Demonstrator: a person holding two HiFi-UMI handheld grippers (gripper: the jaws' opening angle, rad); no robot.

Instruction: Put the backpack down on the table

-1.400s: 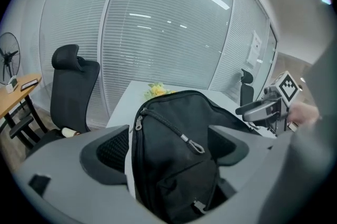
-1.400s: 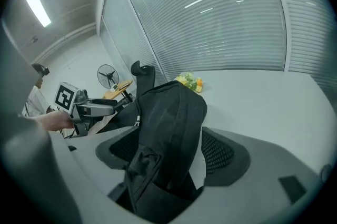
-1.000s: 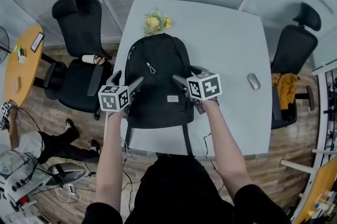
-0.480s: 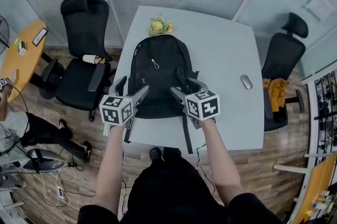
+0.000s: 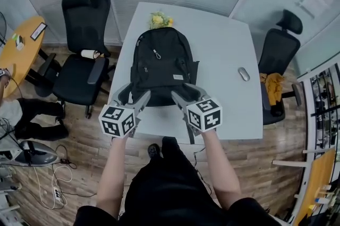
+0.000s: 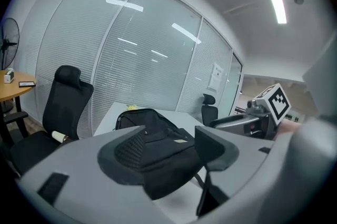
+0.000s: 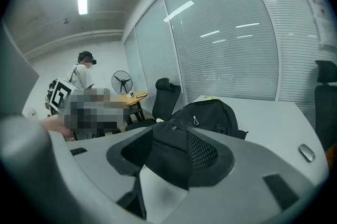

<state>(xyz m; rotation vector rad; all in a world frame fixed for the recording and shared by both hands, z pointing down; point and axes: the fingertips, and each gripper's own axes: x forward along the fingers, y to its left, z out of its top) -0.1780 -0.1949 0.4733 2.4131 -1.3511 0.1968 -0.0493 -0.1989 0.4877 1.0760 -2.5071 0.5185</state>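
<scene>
Found left tongs (image 5: 131,96) released: jaws apart and closing, nothing pressed between the pads. Found right tongs (image 5: 188,94) in like state: jaws apart and closing, pads on nothing. Noted both held over the near edge of the worktop (image 5: 223,60), side by side, tips aimed at the lower end of the backpack (image 5: 159,68). Seen through each gripper view as lying beyond the pads, framed by the gap, not gripped.

Recorded backpack as black, lying flat on the worktop along its left edge, top end toward the far edge, lower end close to the near edge. Zip pull visible on the upper face, small pale label lower down.

Noted yellow flowers (image 5: 159,20) at the far left corner, just beyond the top of the backpack. Noted mouse (image 5: 244,74) near the right edge, well apart from the backpack.

Off the worktop: black office chair (image 5: 82,60) by the left edge, white cylindrical item (image 5: 86,53) on its seat; second black chair (image 5: 276,49) by the right edge, yellow cloth (image 5: 272,86) on it. Round wooden table (image 5: 18,44) at far left.
</scene>
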